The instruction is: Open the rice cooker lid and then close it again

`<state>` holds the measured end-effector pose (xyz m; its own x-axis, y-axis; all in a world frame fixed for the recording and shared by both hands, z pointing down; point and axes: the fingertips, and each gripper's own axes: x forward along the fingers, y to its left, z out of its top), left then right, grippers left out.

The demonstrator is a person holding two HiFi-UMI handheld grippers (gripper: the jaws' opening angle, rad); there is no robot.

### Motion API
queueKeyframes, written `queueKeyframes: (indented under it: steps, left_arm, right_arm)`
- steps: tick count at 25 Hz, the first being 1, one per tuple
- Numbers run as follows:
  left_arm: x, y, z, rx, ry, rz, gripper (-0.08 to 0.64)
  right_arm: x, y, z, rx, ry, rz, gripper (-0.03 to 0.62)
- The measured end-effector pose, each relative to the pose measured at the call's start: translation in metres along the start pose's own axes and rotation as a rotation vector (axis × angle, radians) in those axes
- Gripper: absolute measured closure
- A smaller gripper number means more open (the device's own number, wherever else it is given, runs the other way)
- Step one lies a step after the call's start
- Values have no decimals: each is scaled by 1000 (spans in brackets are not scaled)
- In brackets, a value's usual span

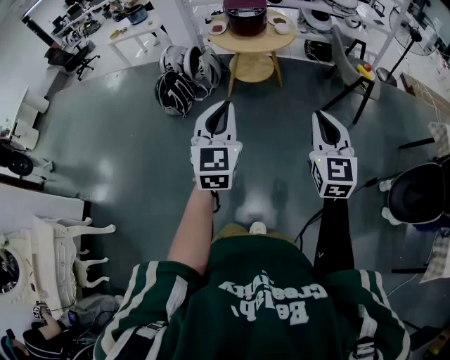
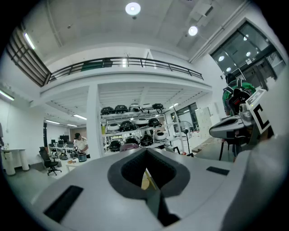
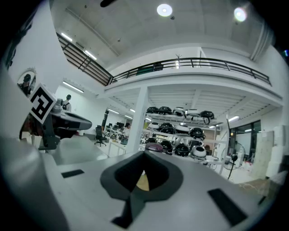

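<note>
Head view: rice cooker (image 1: 245, 17), lid apparently down, sits on the round table (image 1: 275, 45), dead ahead and well apart from both tongs. The left gripper (image 1: 225, 105) lines up nearer to it than the right gripper (image 1: 318, 114).

Left gripper view: jaws pressed together, nothing held. The rice cooker (image 2: 128, 146) is far off, just left of the tips.

Right gripper view: same, jaws together and empty. The rice cooker (image 3: 154, 146) is slightly right of the tips.

My read: close the distance first, and the left side probably reaches first.
</note>
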<state>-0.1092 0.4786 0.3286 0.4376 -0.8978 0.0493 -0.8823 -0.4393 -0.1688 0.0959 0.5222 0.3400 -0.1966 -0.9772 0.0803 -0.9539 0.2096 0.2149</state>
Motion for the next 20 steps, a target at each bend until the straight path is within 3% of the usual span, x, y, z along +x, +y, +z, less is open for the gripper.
queueKeyframes:
  steps: [5, 11, 14, 20]
  left_arm:
    - [-8, -13, 2, 12, 5, -14, 560]
    - [-16, -5, -2, 14, 17, -24, 558]
    - [-14, 1, -4, -18, 12, -48, 443]
    - [11, 14, -10, -19, 3, -52, 414]
  right_arm:
    - [-8, -2, 1, 14, -9, 6, 588]
    - [-6, 4, 0, 102, -39, -9, 563]
    - [3, 12, 3, 105, -52, 18, 512]
    - [32, 20, 1, 89, -54, 62, 497]
